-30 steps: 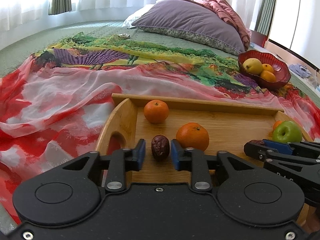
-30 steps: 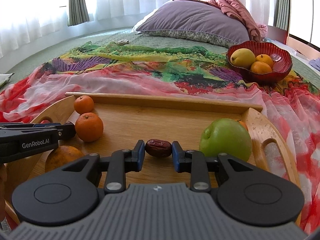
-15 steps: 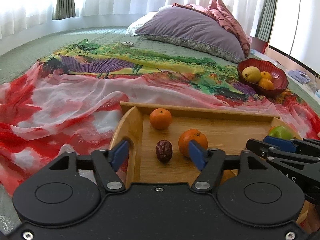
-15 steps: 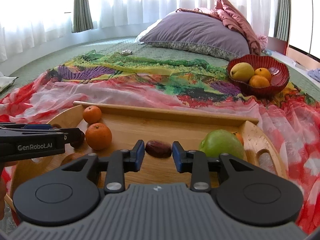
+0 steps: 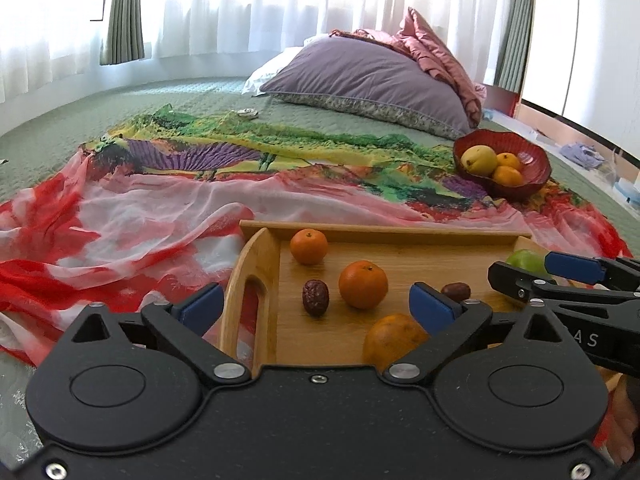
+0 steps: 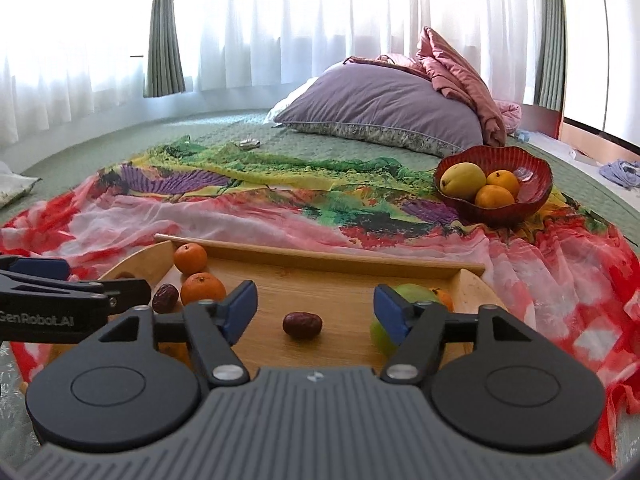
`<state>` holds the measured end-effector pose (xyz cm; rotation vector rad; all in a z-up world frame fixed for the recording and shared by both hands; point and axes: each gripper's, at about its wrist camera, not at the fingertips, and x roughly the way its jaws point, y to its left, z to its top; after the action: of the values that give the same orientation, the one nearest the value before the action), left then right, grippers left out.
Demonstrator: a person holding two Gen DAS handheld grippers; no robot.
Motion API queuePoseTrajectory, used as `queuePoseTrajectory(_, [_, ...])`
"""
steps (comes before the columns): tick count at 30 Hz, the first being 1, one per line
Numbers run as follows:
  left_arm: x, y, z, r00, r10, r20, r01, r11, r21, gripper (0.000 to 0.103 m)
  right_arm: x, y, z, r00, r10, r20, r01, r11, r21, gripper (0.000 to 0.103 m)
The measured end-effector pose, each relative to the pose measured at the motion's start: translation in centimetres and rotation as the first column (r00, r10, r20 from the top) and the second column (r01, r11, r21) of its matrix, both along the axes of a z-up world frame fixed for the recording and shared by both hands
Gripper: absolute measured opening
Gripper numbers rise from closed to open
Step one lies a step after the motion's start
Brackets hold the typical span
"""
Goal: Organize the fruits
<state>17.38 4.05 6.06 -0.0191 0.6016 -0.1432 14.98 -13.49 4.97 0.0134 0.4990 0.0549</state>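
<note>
While both tongs hang over the wooden tray (image 5: 400, 236) on the bed, each pair stands spread and holds nothing. The left tongs (image 5: 316, 306) have just been opening; their blue pads are far apart, and the left date (image 5: 315, 297) lies on the tray floor between them, free of both pads. The right tongs (image 6: 312, 306) have just been opening as well, and the right date (image 6: 302, 324) lies on the wood between their pads, touching neither.

On the tray, seen from the left wrist, a small mandarin (image 5: 308, 246) sits near the far rim, a larger orange (image 5: 363, 284) lies just right of the left date, and another orange fruit (image 5: 394, 340) is close to the camera, partly hidden by the right finger of the left tongs. From the right wrist, a green apple (image 6: 412, 294) rests at the right end of the tray, partly behind the blue pad, with a bit of an orange fruit beside it.

The tray lies on a colourful scarf (image 6: 280, 208) spread over the green bed cover (image 5: 180, 96). Farther away, on the right part of the scarf, a red bowl (image 6: 532, 196) holds a yellow fruit (image 6: 462, 178) and two small oranges. A purple pillow (image 6: 384, 108) lies at the far end of the bed, before white curtains (image 6: 320, 20).
</note>
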Motion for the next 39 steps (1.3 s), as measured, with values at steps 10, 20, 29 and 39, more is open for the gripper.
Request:
queuePoseTrajectory(10, [-3.2,-0.3,0.0,1.000,-0.022,0.005,0.022,1.000,-0.006,0.101,-3.6,-1.0,-0.2,0.999,0.013,0.045,-0.011,0.999,-0.035,0.087])
queuePoseTrajectory(20, [-6.2,-0.9,-0.2,0.999,-0.034,0.013,0.034,0.999,-0.007,0.102,-6.3,-1.9,-1.0,0.999,0.006,0.053,-0.005,1.000,-0.020,0.092])
queuePoseTrajectory(29, [-9.0,-1.4,-1.2,0.999,-0.011,0.037,0.012,1.000,-0.010,0.103,-8.8,-2.0,-2.0,0.998,0.001,0.057,0.000,1.000,-0.013,0.094])
queuePoseTrajectory(39, [-11.4,-2.3,-2.8,1.000,-0.007,0.027,0.007,1.000,0.009,0.103,-11.8,-2.2,-3.3,0.998,-0.003,0.066,0.005,1.000,-0.018,0.101])
